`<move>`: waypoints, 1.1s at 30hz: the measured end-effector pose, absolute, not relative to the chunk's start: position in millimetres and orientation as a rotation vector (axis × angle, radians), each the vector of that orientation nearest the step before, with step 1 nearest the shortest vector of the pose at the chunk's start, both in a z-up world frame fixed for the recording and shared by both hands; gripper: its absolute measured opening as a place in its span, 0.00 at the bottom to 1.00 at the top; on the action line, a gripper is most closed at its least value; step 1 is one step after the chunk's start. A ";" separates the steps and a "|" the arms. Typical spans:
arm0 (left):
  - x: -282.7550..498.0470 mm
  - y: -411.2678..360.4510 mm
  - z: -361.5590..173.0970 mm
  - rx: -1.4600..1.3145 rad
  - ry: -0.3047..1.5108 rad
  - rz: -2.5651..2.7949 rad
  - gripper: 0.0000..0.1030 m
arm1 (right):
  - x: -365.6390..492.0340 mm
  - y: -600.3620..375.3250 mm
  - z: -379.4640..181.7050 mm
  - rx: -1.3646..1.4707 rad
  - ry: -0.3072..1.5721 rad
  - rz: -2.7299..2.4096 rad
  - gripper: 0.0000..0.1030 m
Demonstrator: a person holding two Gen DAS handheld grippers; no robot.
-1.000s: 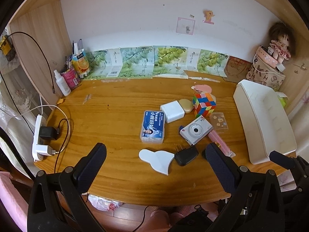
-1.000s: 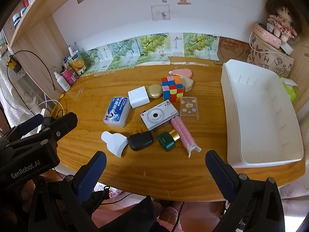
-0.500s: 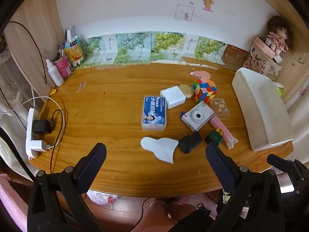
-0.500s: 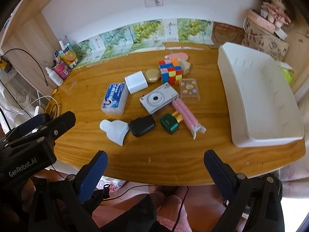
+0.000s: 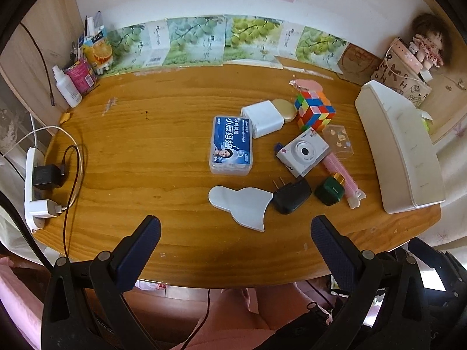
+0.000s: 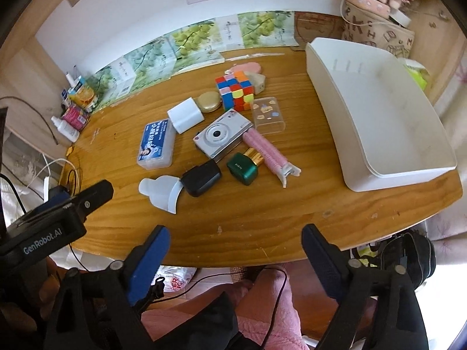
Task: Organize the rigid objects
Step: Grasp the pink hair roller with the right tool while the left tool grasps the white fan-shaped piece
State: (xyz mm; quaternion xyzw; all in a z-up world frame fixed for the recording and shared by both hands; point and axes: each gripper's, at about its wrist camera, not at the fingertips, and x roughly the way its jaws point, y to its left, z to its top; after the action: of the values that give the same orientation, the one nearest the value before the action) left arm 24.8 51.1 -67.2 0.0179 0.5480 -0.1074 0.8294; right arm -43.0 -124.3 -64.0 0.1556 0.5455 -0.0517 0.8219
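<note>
Gleaming wooden table (image 6: 262, 218) (boxy white tray (image 6: 379, 110))

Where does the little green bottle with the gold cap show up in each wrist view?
Left wrist: green bottle sits right of centre, between the black charger and the pink roller.
Right wrist: green bottle sits near centre, just below the white camera.
Shared landmark: the Rubik's cube, farther back on the table in both views.
</note>
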 end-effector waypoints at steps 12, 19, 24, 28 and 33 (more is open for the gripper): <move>54.4 31.4 -102.8 0.039 1.343 -0.161 0.99 | -15.4 -166.7 -87.4 0.436 1.221 -0.102 0.80; 78.1 34.4 -138.9 -0.066 1.501 -0.052 0.96 | 17.2 -186.0 -108.4 0.456 1.316 -0.052 0.76; 91.4 40.5 -161.2 -0.133 1.583 0.039 0.92 | 43.0 -180.6 -124.0 0.376 1.414 0.020 0.76; 98.8 47.8 -175.2 -0.195 1.630 0.086 0.90 | 57.7 -174.2 -129.9 0.296 1.467 0.056 0.76; 106.0 51.9 -185.2 -0.259 1.663 0.120 0.90 | 74.0 -168.3 -142.2 0.176 1.556 0.065 0.74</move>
State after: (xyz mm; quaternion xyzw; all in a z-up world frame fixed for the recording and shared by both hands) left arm 106.0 51.9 -185.2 -0.1145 0.7362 0.0531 0.6649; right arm 74.0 -168.3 -142.2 0.0793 0.7007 0.0292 0.7084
